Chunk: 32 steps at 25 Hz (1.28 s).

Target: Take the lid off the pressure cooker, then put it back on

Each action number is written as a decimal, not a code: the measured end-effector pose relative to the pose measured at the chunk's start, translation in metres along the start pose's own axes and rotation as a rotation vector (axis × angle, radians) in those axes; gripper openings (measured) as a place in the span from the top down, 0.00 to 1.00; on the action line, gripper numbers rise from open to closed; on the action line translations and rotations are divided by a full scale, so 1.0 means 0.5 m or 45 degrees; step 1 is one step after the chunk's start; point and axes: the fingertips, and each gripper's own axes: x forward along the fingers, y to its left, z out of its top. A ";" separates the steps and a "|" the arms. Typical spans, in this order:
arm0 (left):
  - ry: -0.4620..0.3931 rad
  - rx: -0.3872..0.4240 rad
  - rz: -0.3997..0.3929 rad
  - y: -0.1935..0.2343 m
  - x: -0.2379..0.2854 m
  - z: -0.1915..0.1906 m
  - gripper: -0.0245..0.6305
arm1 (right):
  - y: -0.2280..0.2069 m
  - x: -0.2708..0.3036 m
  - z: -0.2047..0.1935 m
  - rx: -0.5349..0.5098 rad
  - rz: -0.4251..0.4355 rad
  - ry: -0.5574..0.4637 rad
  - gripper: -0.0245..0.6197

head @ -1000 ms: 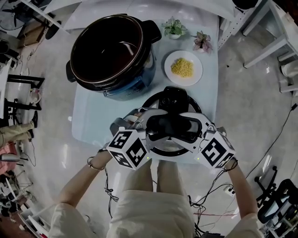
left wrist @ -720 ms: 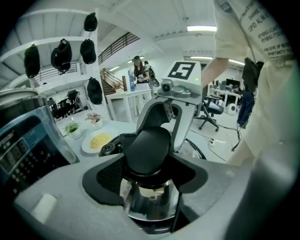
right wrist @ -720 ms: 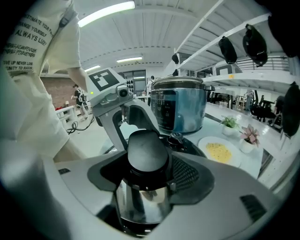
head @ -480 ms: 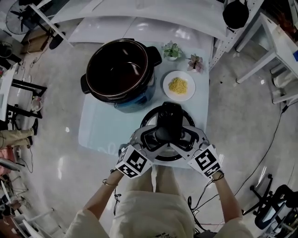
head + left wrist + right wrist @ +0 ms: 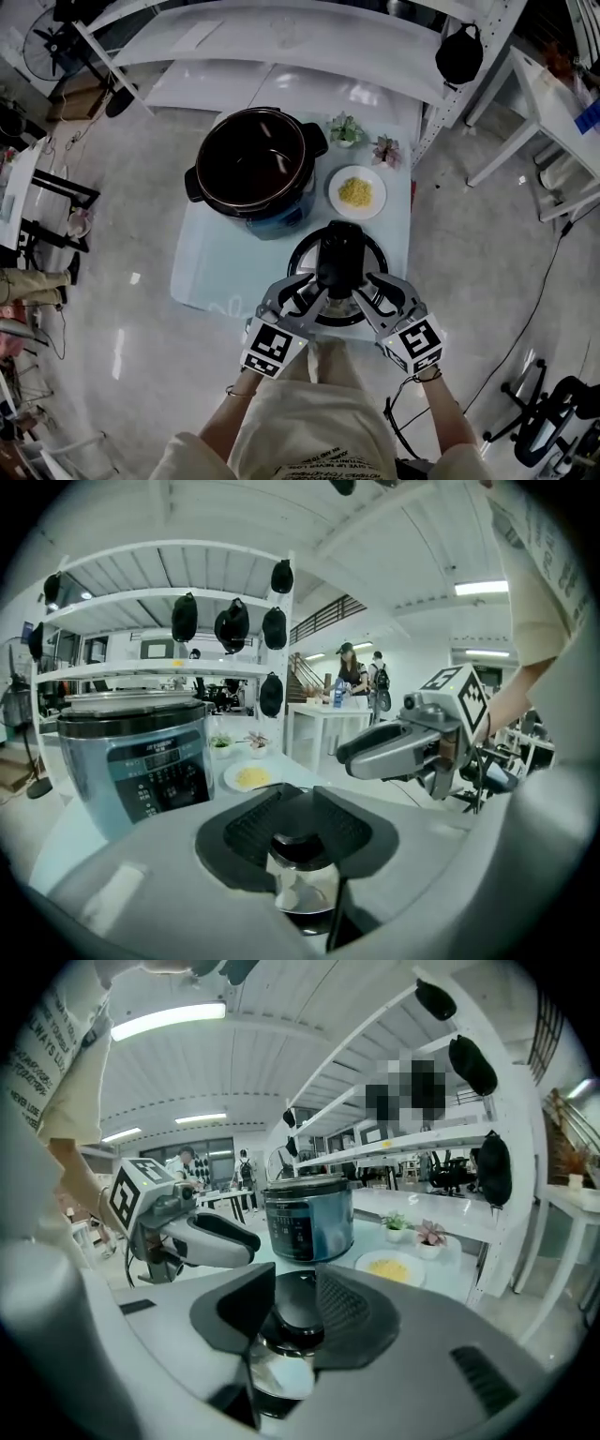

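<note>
The pressure cooker stands open at the back left of the small table. Its round black lid is off the pot, by the table's front edge. My left gripper grips the lid's near-left rim and my right gripper the near-right rim. Both sets of jaws have just been closing, with the rim between them. In the left gripper view the pads clamp the shiny rim; the right gripper view shows the same at its pads. Whether the lid still rests on the table I cannot tell.
A white plate of yellow food sits right of the cooker, just behind the lid. Two small potted plants stand at the table's back edge. White shelving runs behind, and white desks stand to the right.
Both grippers' jaws have narrowed from wide open onto the lid's rim. The hands have rolled and risen a little, and the head view has pulled back from the table.
</note>
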 end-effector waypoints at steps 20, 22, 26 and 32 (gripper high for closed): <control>-0.217 -0.028 0.182 0.010 -0.132 0.132 0.92 | -0.021 -0.143 0.122 0.135 -0.215 -0.264 0.95; -0.241 -0.028 0.194 0.012 -0.144 0.144 0.92 | -0.024 -0.156 0.130 0.142 -0.241 -0.285 0.95; -0.277 -0.035 0.218 0.020 -0.166 0.164 0.93 | -0.032 -0.181 0.153 0.156 -0.301 -0.337 0.95; -0.317 -0.045 0.230 0.037 -0.186 0.184 0.93 | -0.036 -0.207 0.183 0.158 -0.351 -0.391 0.95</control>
